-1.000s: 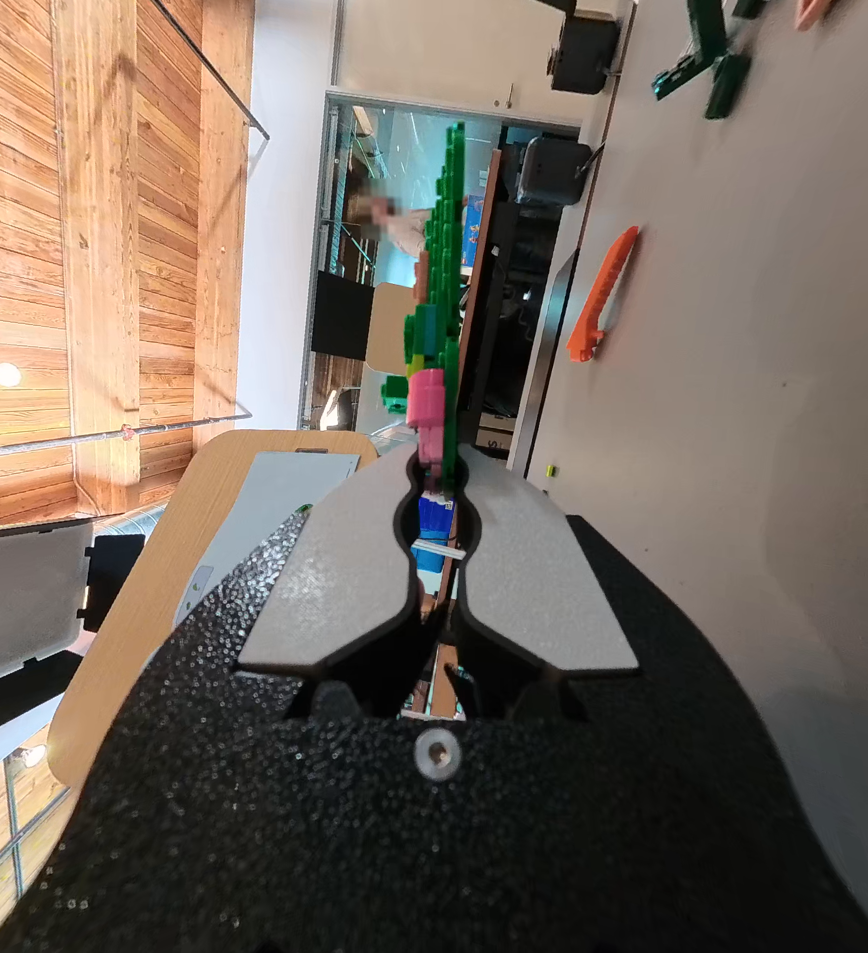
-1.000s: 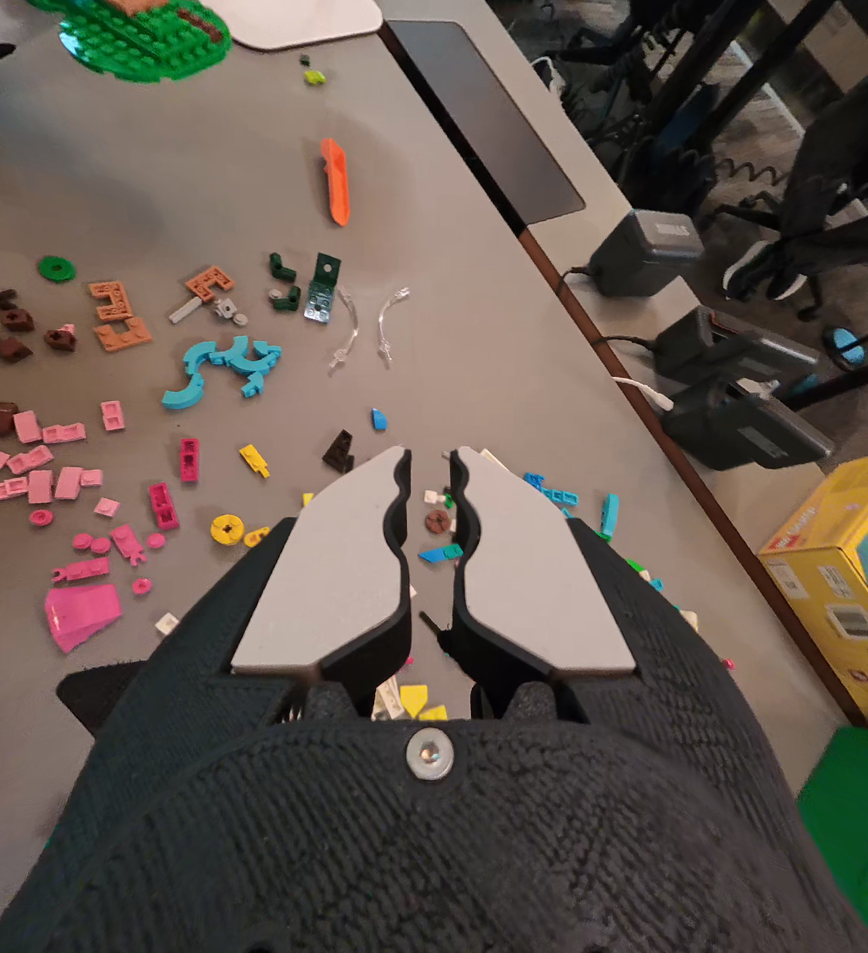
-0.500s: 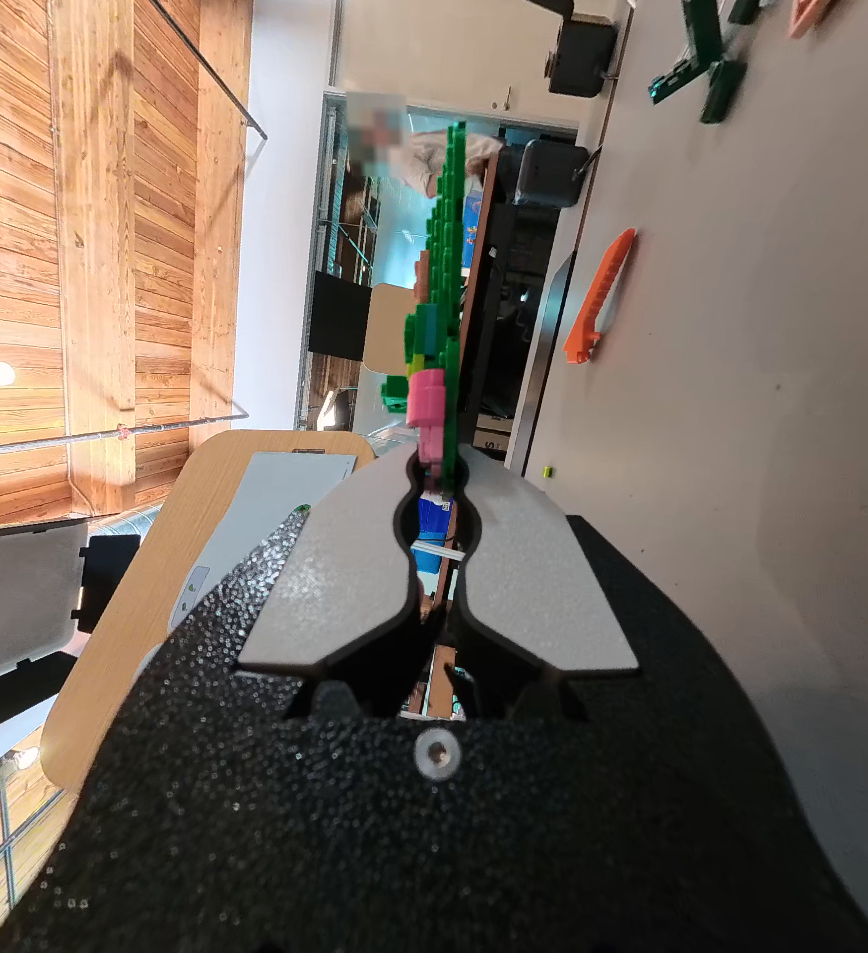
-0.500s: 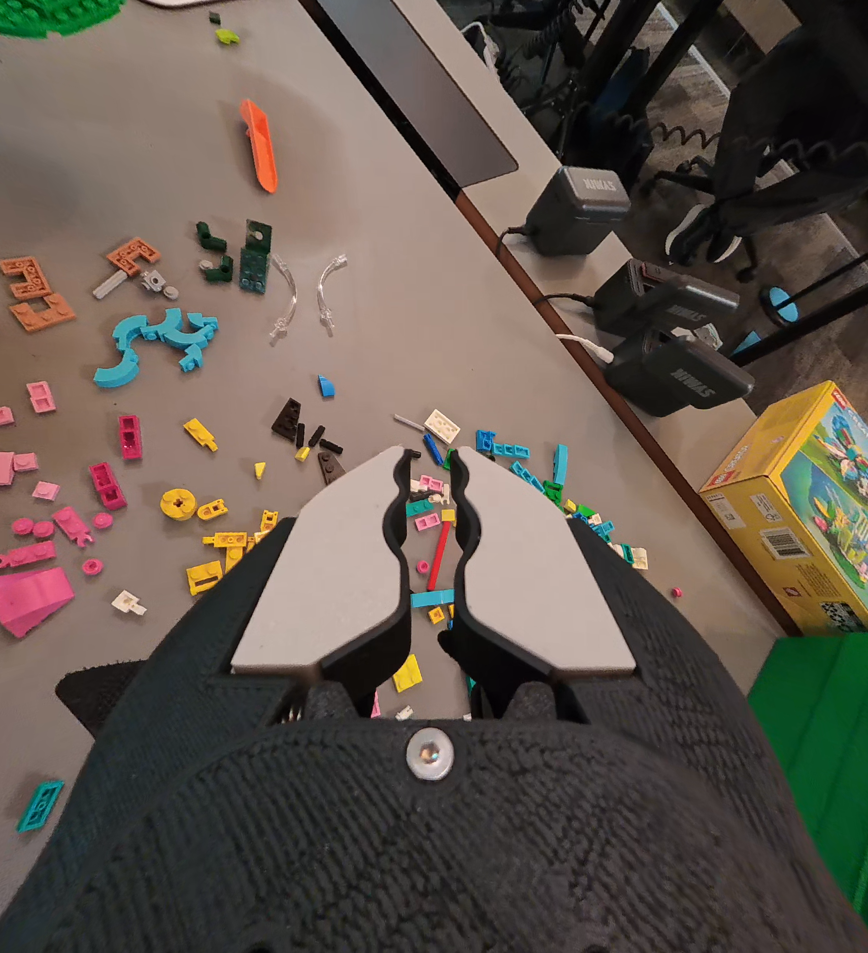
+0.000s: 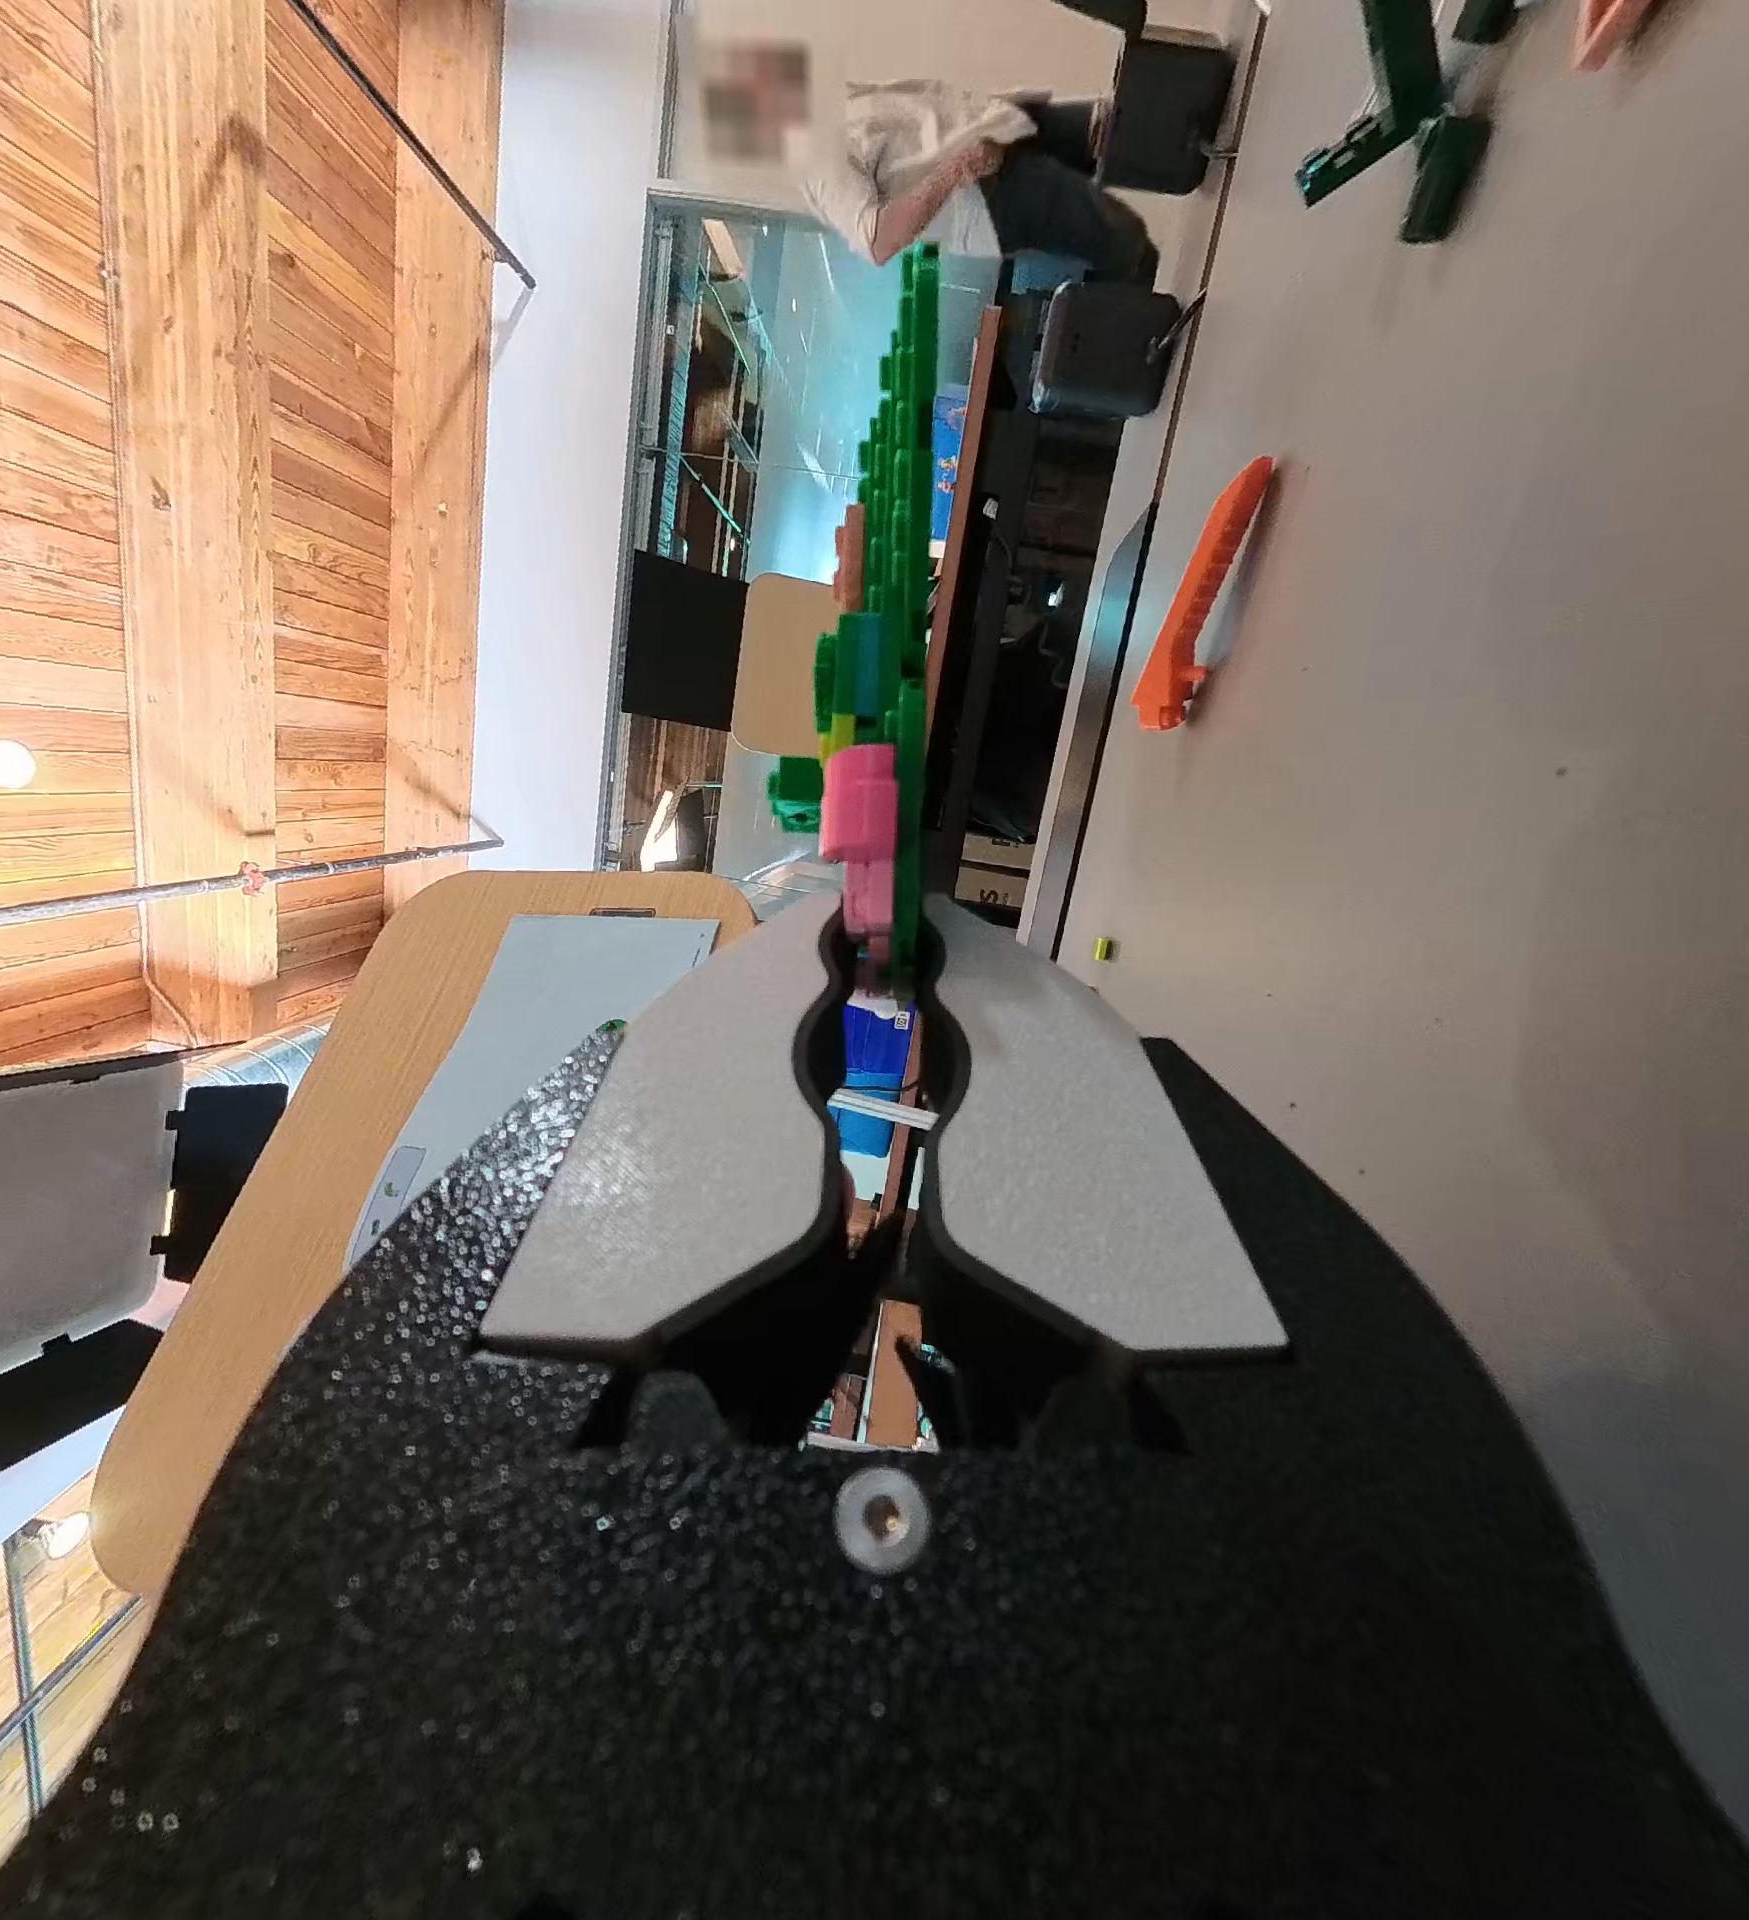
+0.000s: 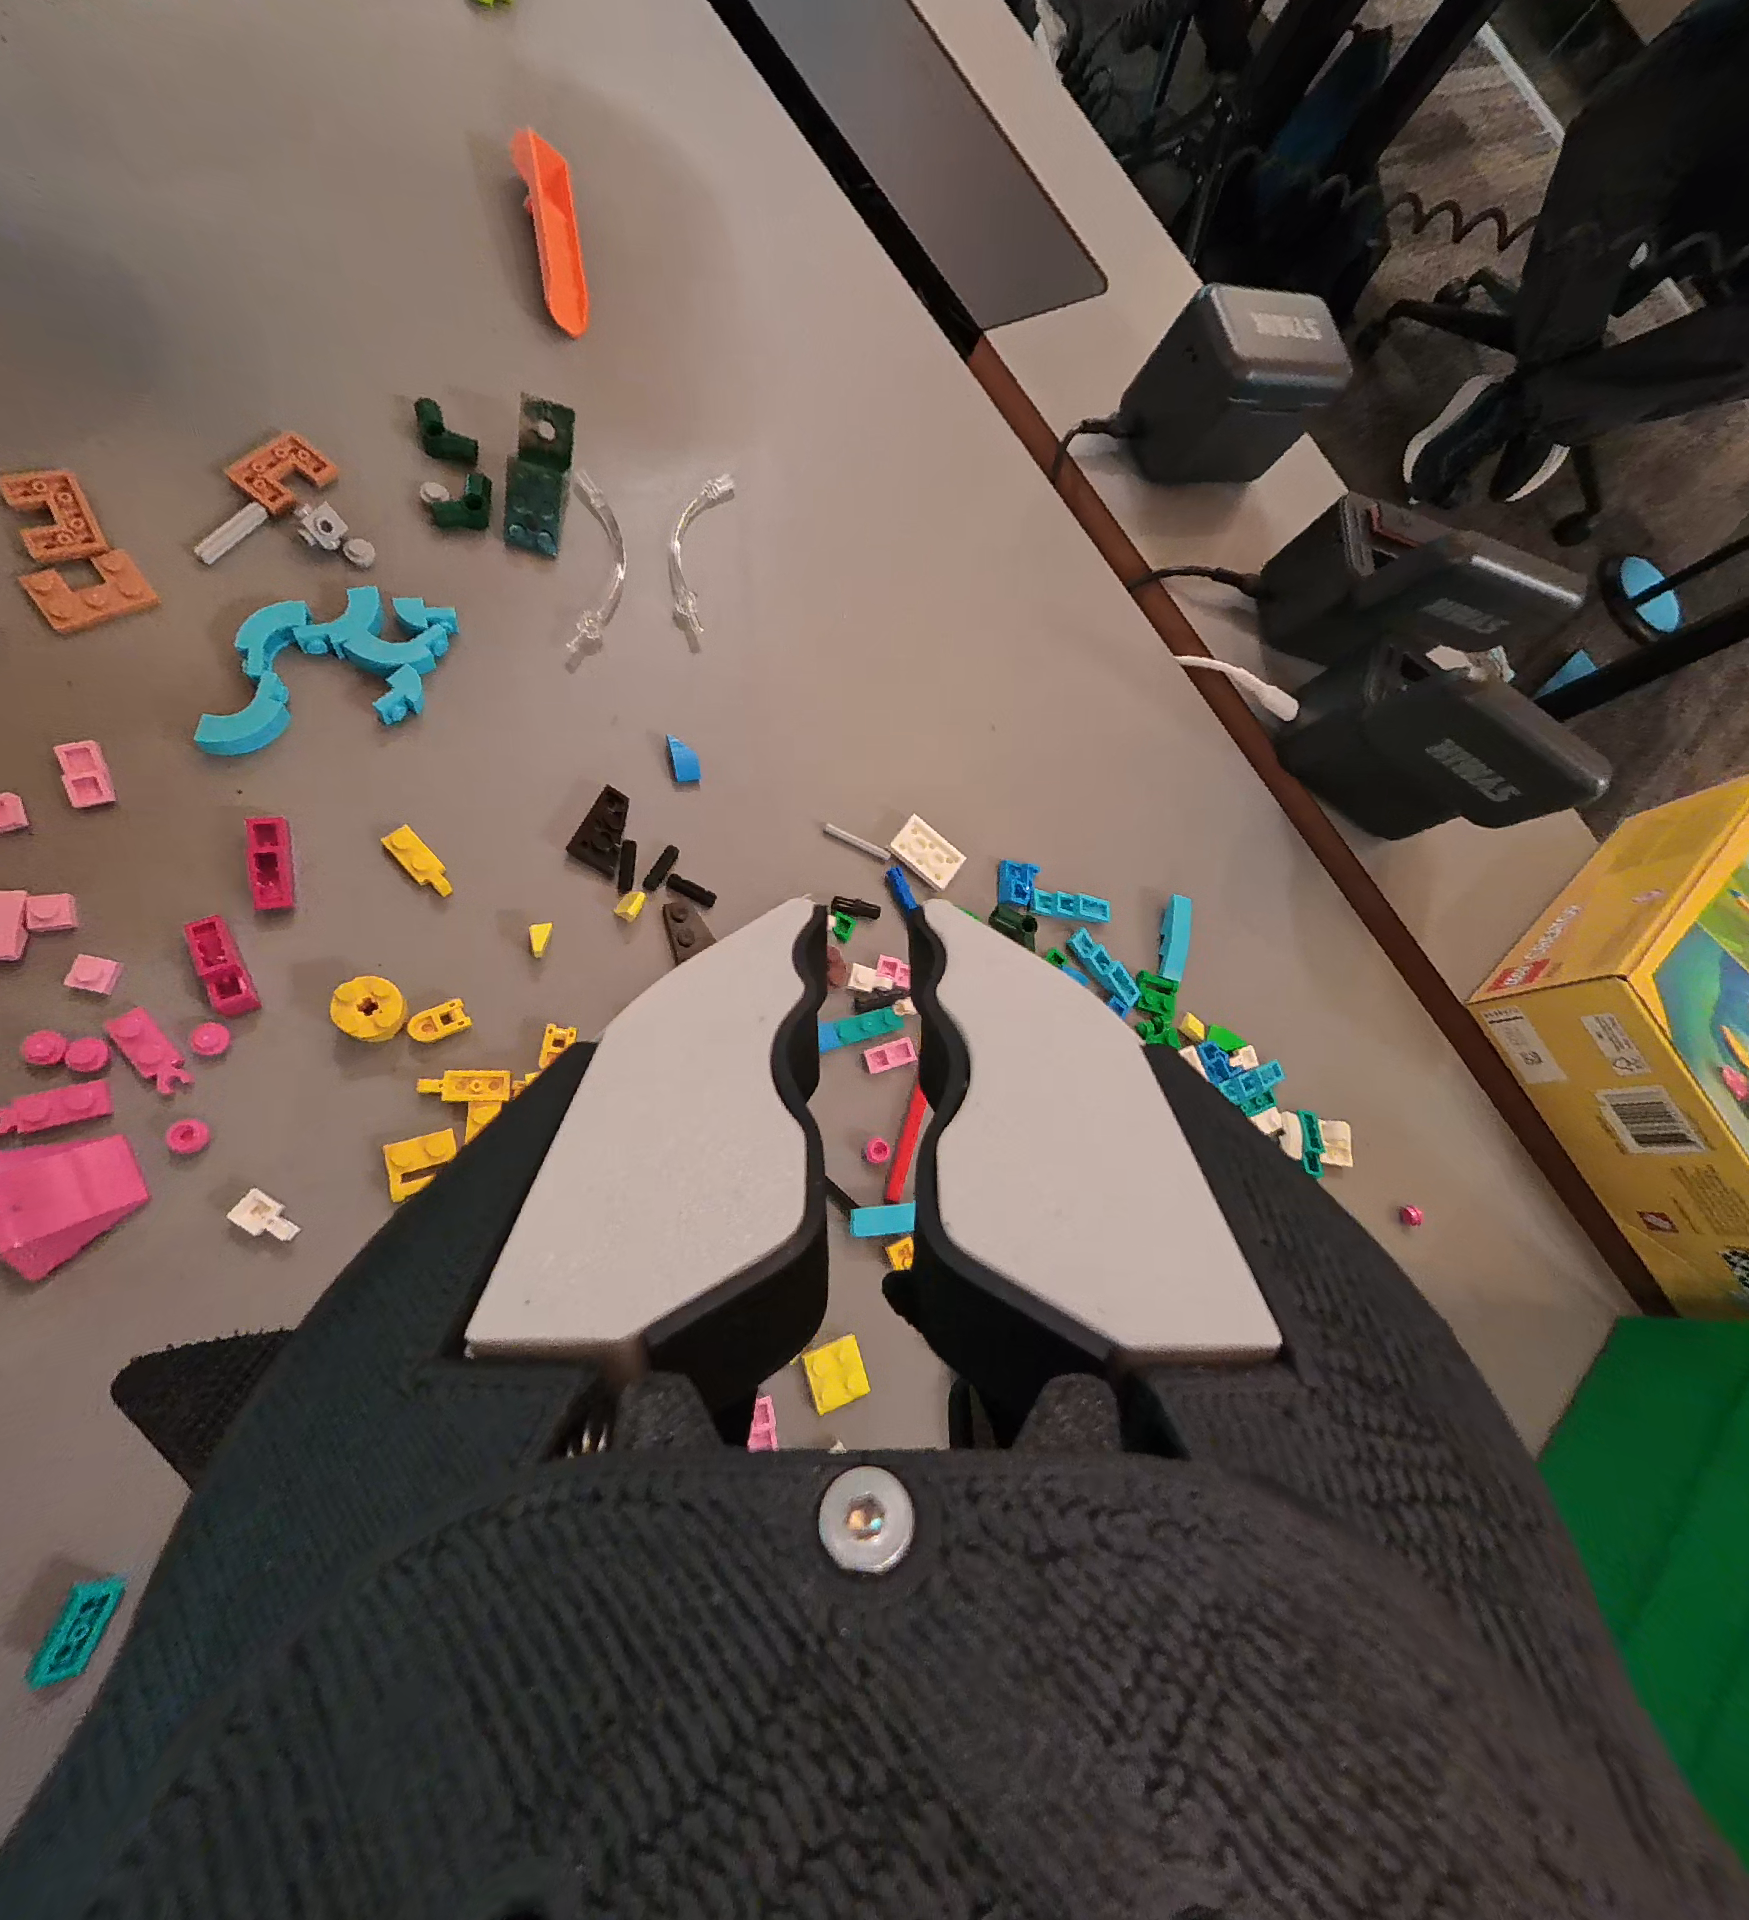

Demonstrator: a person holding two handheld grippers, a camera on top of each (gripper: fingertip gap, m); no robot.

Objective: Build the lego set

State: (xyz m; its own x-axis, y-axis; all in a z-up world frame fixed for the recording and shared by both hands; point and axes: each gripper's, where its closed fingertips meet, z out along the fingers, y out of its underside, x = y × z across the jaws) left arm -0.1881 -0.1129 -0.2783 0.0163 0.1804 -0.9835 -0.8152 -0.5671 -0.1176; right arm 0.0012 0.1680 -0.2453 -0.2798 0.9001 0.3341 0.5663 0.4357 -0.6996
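Green lego baseplate [image 5: 906, 499] seen edge-on in the left wrist view, lifted off the table, running straight away from the camera. Pink bricks [image 5: 859, 821] plus green, blue and yellow-green ones stick out of its left face; a tan piece sits farther up. Left gripper [image 5: 889, 935] pinches the plate's near edge, fingertips clamped on either side of it with the lowest pink brick in the gap. View is rolled sideways: grey table [image 5: 1472, 727] fills the right side, with an orange brick separator [image 5: 1202, 603] lying on it, dark green pieces [image 5: 1410, 156] near the top and a bright green bit at the right edge. A person with a blurred patch stands in the background beyond the plate, wood-panelled wall on the left.

Right gripper [image 6: 868, 914] hovers above the table, holding nothing, jaws slightly apart with a narrow gap. Under and just ahead of the tips is a dense pile of small mixed pieces [image 6: 1088, 966]: blue, teal, green, white, pink, a red bar. To the left lie yellow pieces [image 6: 413, 1039], pink pieces [image 6: 59, 1195], light blue curved pieces [image 6: 330, 665], tan plates [image 6: 70, 540], two clear curved parts [image 6: 641, 561]. Separator lies farther up. Yellow lego box [image 6: 1680, 1039] stands off the table's right edge, near dark power adapters [image 6: 1421, 727].
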